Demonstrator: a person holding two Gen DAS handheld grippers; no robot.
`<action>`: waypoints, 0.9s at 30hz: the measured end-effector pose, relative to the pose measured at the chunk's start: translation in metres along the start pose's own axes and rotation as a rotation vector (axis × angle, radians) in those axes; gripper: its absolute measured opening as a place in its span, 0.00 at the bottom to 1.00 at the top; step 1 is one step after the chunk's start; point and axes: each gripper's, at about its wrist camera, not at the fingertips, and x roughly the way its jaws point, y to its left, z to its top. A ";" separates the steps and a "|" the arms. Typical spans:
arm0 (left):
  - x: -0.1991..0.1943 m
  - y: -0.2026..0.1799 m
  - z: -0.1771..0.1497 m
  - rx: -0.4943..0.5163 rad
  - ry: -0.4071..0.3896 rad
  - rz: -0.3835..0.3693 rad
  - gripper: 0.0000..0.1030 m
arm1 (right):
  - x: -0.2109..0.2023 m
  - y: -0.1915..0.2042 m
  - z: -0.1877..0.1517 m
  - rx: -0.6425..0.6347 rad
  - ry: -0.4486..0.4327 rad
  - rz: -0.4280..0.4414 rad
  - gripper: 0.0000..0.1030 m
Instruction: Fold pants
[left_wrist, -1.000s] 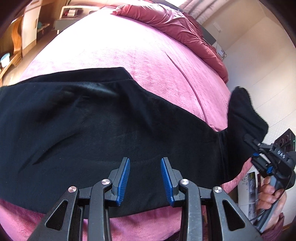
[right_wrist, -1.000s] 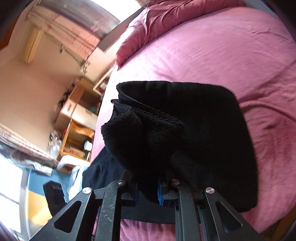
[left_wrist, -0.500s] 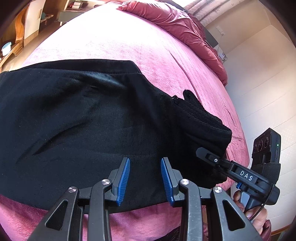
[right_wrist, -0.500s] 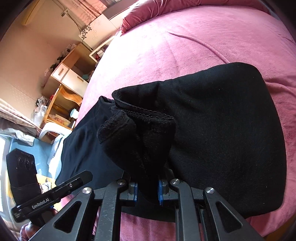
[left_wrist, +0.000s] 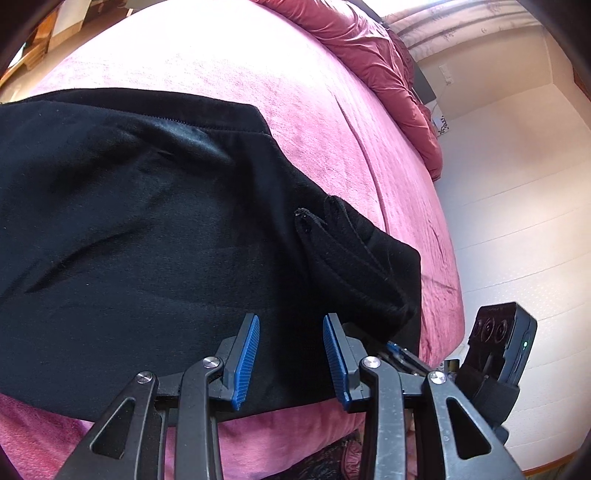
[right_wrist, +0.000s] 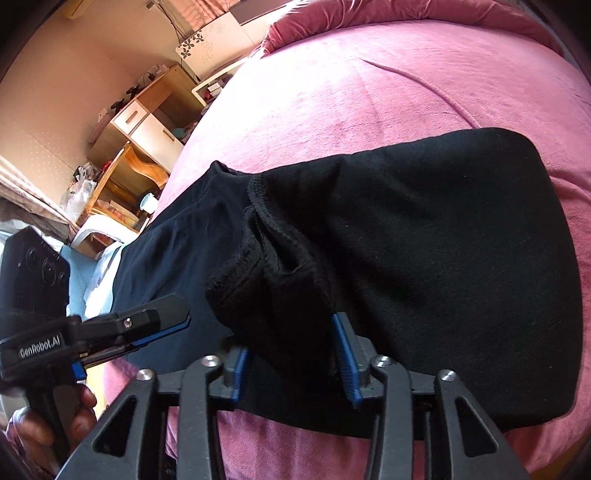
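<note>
Black pants (left_wrist: 147, 240) lie across a pink bed, with the leg end folded over onto the upper part (right_wrist: 443, 240). The hem (right_wrist: 269, 236) of the folded leg lies bunched on top. My left gripper (left_wrist: 290, 354) is open and empty, just above the near edge of the pants. My right gripper (right_wrist: 291, 354) is open, its jaws apart on either side of the bunched hem cloth (right_wrist: 280, 317), which rests loose between them. The left gripper also shows in the right wrist view (right_wrist: 155, 321), beside the pants at the left.
The pink bed cover (left_wrist: 258, 74) spreads far beyond the pants. A rumpled red duvet (left_wrist: 376, 62) lies at the bed's far end. Wooden shelves and drawers (right_wrist: 140, 147) stand beside the bed. A white wall (left_wrist: 517, 184) is close on the right.
My right gripper carried the leg end over onto the upper pants, lowered it, and opened, letting the cloth go. My left gripper stayed open at the near edge.
</note>
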 end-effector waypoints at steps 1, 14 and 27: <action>0.002 -0.001 0.001 -0.008 0.005 -0.007 0.39 | 0.000 0.001 -0.001 -0.005 0.000 0.001 0.46; 0.032 -0.008 0.024 -0.086 0.051 -0.103 0.60 | -0.052 -0.021 -0.015 -0.022 -0.033 0.065 0.56; 0.090 -0.032 0.031 -0.009 0.149 0.016 0.59 | -0.123 -0.146 -0.082 0.276 -0.077 -0.194 0.57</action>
